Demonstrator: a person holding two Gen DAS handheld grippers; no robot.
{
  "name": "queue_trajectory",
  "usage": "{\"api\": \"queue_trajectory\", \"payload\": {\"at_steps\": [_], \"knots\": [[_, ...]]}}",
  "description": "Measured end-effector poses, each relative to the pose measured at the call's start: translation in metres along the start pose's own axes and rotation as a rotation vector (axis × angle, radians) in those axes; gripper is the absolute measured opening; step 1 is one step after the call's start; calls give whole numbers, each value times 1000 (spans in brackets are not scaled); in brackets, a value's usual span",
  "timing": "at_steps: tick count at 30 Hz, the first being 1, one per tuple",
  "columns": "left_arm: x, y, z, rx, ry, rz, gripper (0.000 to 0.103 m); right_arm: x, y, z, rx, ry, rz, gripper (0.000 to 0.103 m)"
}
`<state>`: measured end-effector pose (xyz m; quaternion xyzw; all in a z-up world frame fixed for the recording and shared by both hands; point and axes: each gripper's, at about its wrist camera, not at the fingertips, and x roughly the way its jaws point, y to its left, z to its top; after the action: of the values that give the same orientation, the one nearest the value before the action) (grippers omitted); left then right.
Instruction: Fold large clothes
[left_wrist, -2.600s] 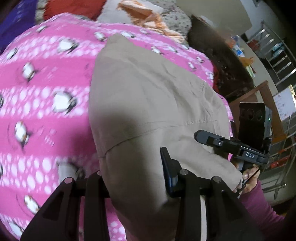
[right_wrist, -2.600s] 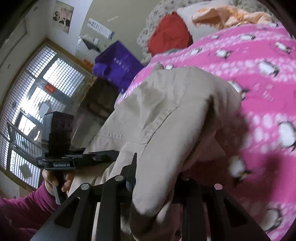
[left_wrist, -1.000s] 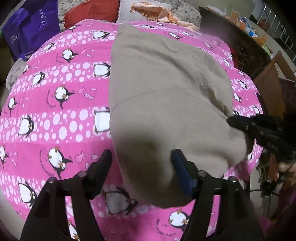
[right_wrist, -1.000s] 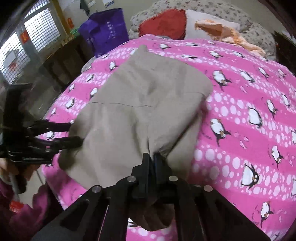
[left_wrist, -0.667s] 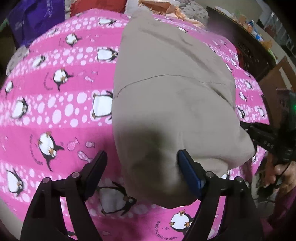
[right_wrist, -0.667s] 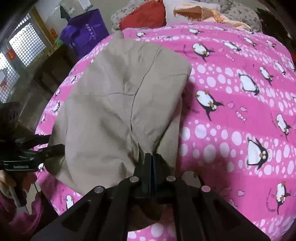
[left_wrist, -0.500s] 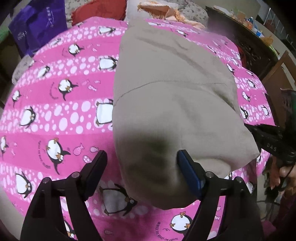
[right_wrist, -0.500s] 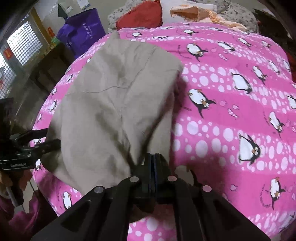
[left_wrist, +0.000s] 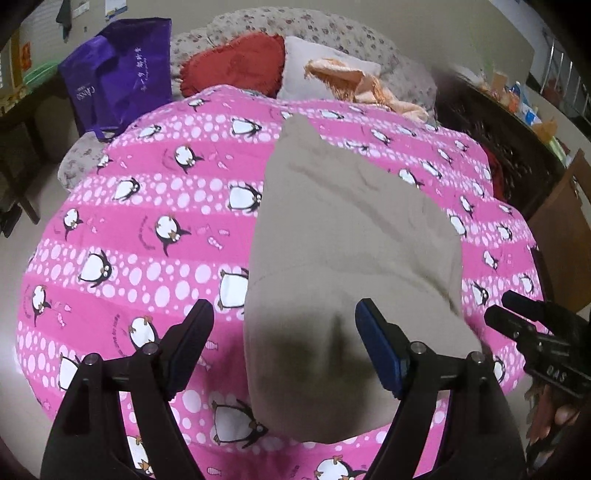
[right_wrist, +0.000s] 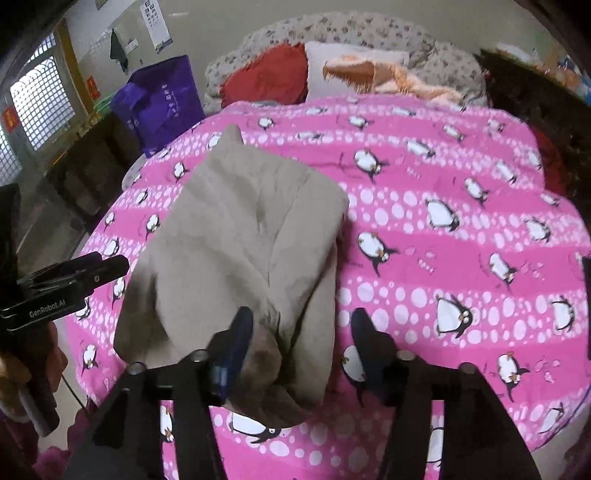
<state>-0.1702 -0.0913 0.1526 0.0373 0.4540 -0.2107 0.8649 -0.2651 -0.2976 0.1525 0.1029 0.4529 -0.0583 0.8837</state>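
The beige garment (left_wrist: 343, 240) lies folded on the pink penguin blanket (left_wrist: 147, 229) that covers the bed, its long side running from the near edge toward the pillows.

The left claw (left_wrist: 284, 347) is wide open, holding nothing. Its two fingers (left_wrist: 380, 347) straddle the near left part of the garment, which shows between them; whether either finger touches the cloth cannot be told.

The right claw (right_wrist: 299, 343) is also wide open and grips nothing. Its left finger (right_wrist: 236, 339) sits over the bunched near end of the garment (right_wrist: 240, 243), at or just above the cloth; its right finger stands over bare blanket (right_wrist: 443, 240) just beside the garment's right edge. The near end of the garment is rumpled there, with a darker fold drooping toward the bed's edge.

Each view shows the other claw off to the side: the right one (left_wrist: 532, 332) at the far right of the left view, the left one (right_wrist: 74, 273) at the far left of the right view, both beside the garment's near corners.

Beyond the blanket lie a red cushion (left_wrist: 236, 66), a white pillow (left_wrist: 317, 66) with orange cloth (left_wrist: 354, 85) on it, and a purple bag (left_wrist: 118, 74) to the left.
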Motion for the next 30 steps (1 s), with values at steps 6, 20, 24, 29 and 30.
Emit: {"api": "queue_trajectory", "payload": {"at_steps": [6,20,24,29,30], "knots": [[-10,-7,4,18,-42,15,79,-4,14,6,-6,-27,-39,67],[-7,-6,5,0,-29,42,81,-1,26,10,16,-43,-90,80],[-7,-4,6,-6,-36,49,81,1,27,9,17,-34,-97,81],[-5,-5,6,-5,-27,57,81,3,26,10,23,-28,-99,82],[-5,-5,6,-4,-26,58,81,4,26,10,26,-26,-100,82]]}}
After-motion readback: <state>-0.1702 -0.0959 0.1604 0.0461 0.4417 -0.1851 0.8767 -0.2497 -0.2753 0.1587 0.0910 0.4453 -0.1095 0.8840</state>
